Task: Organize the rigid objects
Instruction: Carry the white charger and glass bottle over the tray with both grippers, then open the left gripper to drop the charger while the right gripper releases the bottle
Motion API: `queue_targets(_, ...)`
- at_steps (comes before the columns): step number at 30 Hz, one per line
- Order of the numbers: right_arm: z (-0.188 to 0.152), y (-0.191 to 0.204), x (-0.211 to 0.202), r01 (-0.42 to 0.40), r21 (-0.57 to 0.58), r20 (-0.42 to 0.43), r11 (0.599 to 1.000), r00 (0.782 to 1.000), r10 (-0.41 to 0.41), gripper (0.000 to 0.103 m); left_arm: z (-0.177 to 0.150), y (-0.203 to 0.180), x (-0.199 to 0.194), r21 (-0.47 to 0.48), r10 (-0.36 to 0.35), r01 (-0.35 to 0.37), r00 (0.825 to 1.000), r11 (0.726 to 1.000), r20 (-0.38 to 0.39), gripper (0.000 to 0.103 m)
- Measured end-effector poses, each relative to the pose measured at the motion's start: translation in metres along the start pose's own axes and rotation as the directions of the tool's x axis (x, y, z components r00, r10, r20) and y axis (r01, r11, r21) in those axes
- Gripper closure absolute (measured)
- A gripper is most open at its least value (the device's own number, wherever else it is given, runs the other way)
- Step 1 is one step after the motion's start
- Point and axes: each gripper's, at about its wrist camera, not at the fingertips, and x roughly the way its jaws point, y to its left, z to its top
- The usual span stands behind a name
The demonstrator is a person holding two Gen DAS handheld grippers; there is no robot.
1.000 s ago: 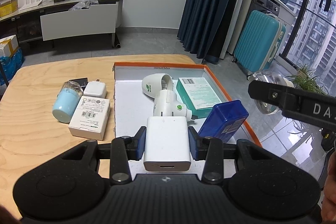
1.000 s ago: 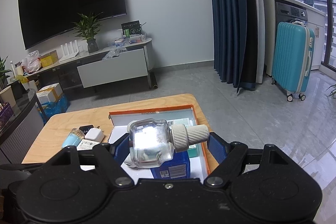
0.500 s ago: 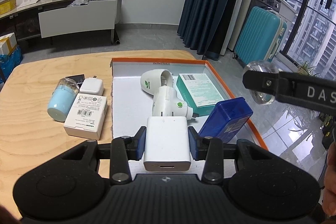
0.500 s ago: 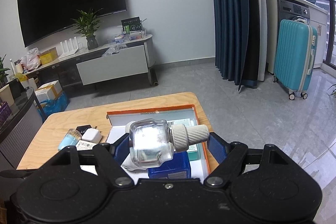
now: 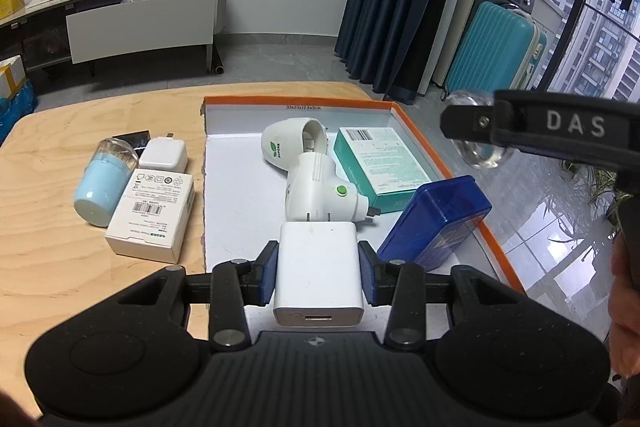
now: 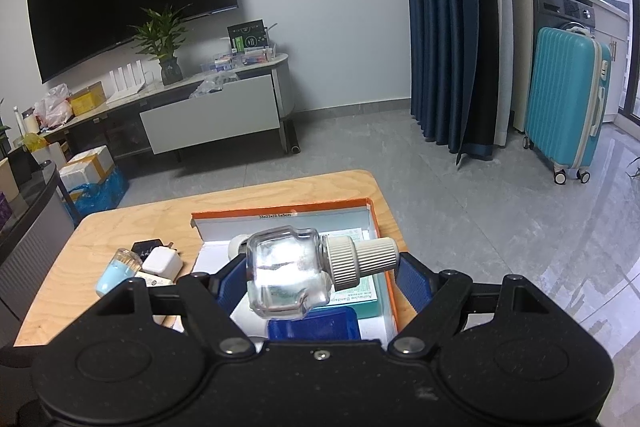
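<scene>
My left gripper (image 5: pixel 319 277) is shut on a white USB charger block (image 5: pixel 318 267), held over the near end of the orange-rimmed box (image 5: pixel 416 131). My right gripper (image 6: pixel 322 277) is shut on a clear glass bottle (image 6: pixel 286 273) with a ribbed white cap (image 6: pixel 362 261), held high above the box's right side; it also shows in the left wrist view (image 5: pixel 472 151). Inside the box lie a white plug-in device (image 5: pixel 316 193), a white cup-shaped part (image 5: pixel 294 143), a teal carton (image 5: pixel 376 163) and a blue case (image 5: pixel 436 221).
On the wooden table (image 5: pixel 40 267) left of the box lie a light blue cylinder (image 5: pixel 106 179), a white adapter (image 5: pixel 164 155), a small dark item (image 5: pixel 132 139) and a white carton (image 5: pixel 154 213). A teal suitcase (image 5: pixel 496 47) and dark curtains stand beyond the table.
My right gripper has risen and drawn back a little with the bottle. My left gripper has moved slightly forward over the box, still holding the charger.
</scene>
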Motion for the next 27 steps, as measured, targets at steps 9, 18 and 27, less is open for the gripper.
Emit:
queue_targets(9,0.007,0.006,0.021,-0.007,-0.014,-0.027,1.000,1.000,0.007,0.011,0.000,0.000,0.007,0.004,-0.007,0.007,1.000,1.000,-0.015,0.062)
queue_targets(18,0.012,0.007,0.042,-0.014,-0.025,-0.049,1.000,0.999,0.013,0.010,0.000,0.002,0.015,0.000,-0.004,0.004,0.999,1.000,-0.032,0.062)
queue_targets(27,0.015,-0.009,0.029,-0.010,0.033,0.065,0.999,0.998,0.008,0.006,-0.002,0.003,0.022,-0.001,-0.004,0.004,0.999,1.000,-0.048,0.062)
